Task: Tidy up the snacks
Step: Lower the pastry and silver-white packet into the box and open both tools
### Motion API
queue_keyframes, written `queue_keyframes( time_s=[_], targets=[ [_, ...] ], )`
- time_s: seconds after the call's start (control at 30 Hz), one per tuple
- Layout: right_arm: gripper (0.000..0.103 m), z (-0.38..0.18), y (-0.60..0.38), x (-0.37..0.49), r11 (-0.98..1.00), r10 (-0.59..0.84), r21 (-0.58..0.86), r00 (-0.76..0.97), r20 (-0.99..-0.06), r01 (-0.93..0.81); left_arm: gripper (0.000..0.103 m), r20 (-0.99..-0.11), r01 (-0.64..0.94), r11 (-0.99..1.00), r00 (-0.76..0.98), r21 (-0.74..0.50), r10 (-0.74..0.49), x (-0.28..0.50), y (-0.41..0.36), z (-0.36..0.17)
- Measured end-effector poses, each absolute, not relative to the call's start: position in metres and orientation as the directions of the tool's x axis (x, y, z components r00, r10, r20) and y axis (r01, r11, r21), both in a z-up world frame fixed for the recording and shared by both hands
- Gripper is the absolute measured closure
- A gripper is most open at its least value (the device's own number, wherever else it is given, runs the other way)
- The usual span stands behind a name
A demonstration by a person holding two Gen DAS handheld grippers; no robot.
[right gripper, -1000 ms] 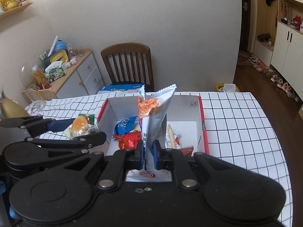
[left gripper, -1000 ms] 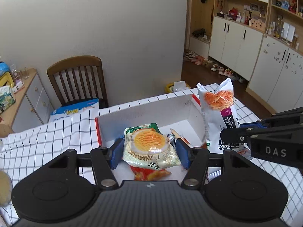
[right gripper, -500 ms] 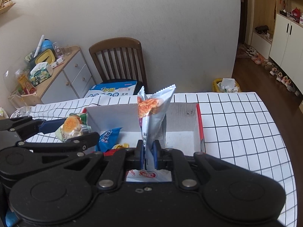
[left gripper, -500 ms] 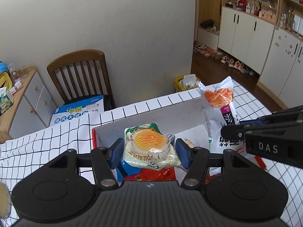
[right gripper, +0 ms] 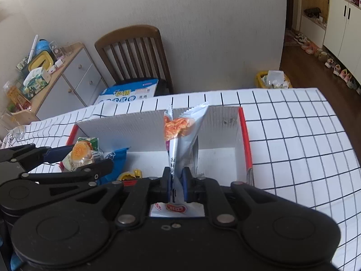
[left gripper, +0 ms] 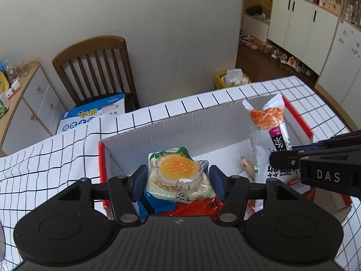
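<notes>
The right gripper carries the letters "DAS" in white on its black side. Its jaws are clenched on a tall white snack bag with orange strips pictured near the top; the bag stands upright over the white cardboard box with red edges. A red oval logo shows at the bag's bottom, its lettering too blurred to read. The left gripper grips a puffy pack showing an orange ridged disc, held over the box's left end, above blue and red packets.
</notes>
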State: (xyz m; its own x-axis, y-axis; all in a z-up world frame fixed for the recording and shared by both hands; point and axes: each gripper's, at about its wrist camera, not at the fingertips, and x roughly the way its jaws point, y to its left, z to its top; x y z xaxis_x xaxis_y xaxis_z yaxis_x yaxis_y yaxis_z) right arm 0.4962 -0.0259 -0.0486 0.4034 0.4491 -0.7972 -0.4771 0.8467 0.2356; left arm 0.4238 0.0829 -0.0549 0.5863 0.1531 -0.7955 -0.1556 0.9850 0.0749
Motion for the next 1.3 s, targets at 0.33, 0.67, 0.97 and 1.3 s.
queue_keyframes(
  time_s=[0.33,0.67,0.97,1.3],
  targets=[
    [0.095,-0.071,-0.018,0.504,0.848,0.442,0.250,0.362,-0.821,-0.468,0.044,-0.824,-0.148,0.985,0.545,0.087,0.155,0.436,0.081,-0.079],
    [0.094,-0.077,-0.017,0.504,0.843,0.451,0.261,0.354,-0.819,-0.470,0.044,-0.851,-0.132,0.986,0.501,0.101,0.155,0.444,0.082,-0.100],
    [0.084,-0.077,-0.018,0.505,0.849,0.438,0.252,0.352,-0.827,-0.464,0.042,-0.859,-0.160,0.984,0.489,0.083,0.152,0.446,0.086,-0.101],
    [0.077,-0.075,-0.020,0.497,0.851,0.440,0.257,0.355,-0.825,-0.458,0.038,-0.854,-0.183,0.981,0.499,0.060,0.145,0.439,0.090,-0.096]
  ],
)
